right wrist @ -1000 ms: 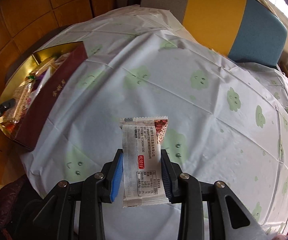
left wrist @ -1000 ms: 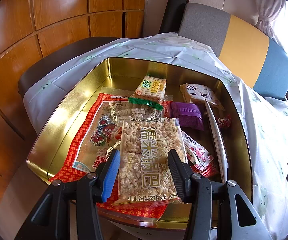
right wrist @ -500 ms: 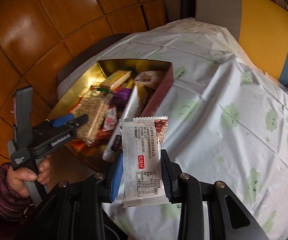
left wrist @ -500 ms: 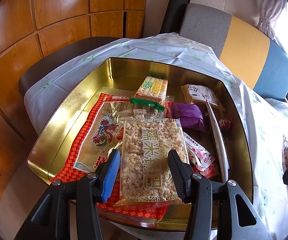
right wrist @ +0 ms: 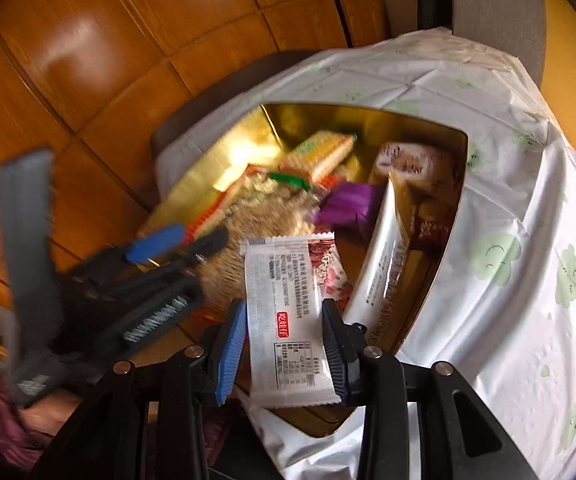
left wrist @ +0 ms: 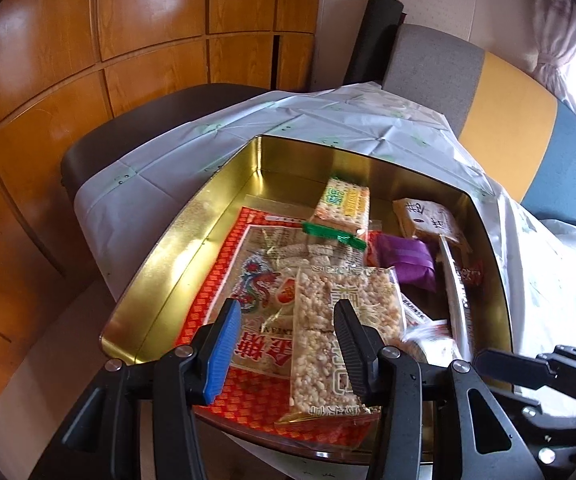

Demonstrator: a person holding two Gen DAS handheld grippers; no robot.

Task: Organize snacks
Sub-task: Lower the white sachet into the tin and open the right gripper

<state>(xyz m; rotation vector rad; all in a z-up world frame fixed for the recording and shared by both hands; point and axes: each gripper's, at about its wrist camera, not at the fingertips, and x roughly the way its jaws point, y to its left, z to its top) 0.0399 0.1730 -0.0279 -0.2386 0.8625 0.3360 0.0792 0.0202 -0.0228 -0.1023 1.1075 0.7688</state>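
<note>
Blurring smears most of the right wrist view, so the tin's (right wrist: 454, 216) contents at 12 o'clock show only as colours, and print on the packets cannot be read. The right gripper (right wrist: 284, 346) is clamped on a white wrapper (right wrist: 284, 320), upright between its fingers, top edge toward 12 o'clock, over the tin's near corner. The left gripper (right wrist: 176, 240), at 9 o'clock there, is streaked by motion.

In the left wrist view the left gripper (left wrist: 286, 354) stands open and holds nothing. A rice bar (left wrist: 340, 344) lies in the tin (left wrist: 176, 248) between its fingers; the black finger covers part of it, and whether either finger touches it cannot be told. Under it lies a red bag (left wrist: 256, 392), reaching the tin's near rim. A cracker pack (left wrist: 344, 204) lies at 12 o'clock and a purple packet (left wrist: 406, 258) at 1 o'clock. The right gripper (left wrist: 500, 364) enters at 4 o'clock, cut off by the frame. Bare gold floor shows along the tin's left wall and far corner. The tin sits at the bench (left wrist: 320, 120) edge.
</note>
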